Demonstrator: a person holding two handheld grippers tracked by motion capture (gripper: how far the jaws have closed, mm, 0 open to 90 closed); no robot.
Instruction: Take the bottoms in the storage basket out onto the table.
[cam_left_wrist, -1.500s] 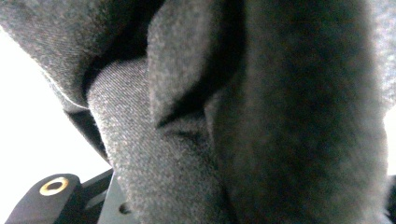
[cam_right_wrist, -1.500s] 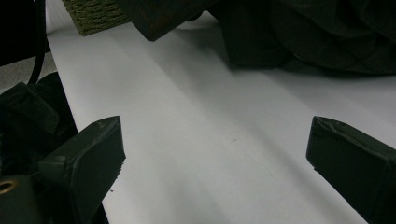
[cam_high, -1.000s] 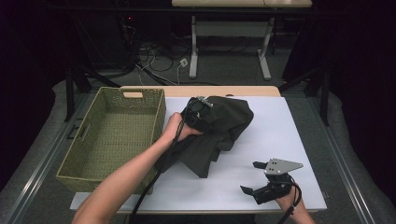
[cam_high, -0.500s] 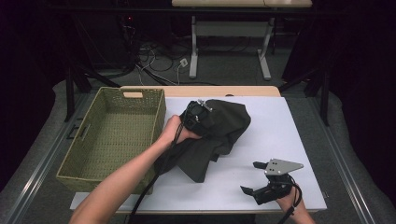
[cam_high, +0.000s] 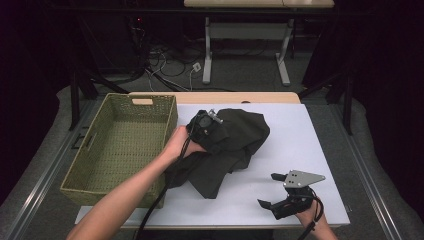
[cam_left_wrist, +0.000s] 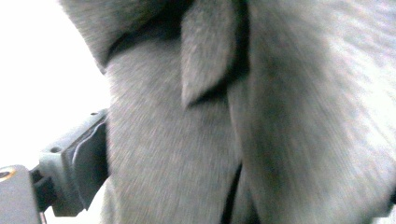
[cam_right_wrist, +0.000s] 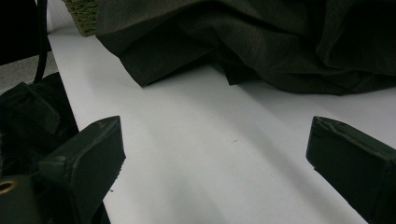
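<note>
A dark olive cloth lies bunched on the white table, partly lifted at its left end. My left gripper is shut on that end, close to the right wall of a woven basket. In the left gripper view the cloth sits right against the camera, and one finger shows at the lower left. My right gripper rests open near the table's front right, with nothing between its jaws. In the right gripper view it faces the cloth's near edge across bare table.
The basket is empty and takes up the table's left side. A corner of it shows in the right gripper view. Beyond the table's far edge stand desk legs and cables on the floor.
My left gripper has drawn the cloth a little to the left, toward the basket, and the cloth has bunched up. The right gripper has stayed in place.
</note>
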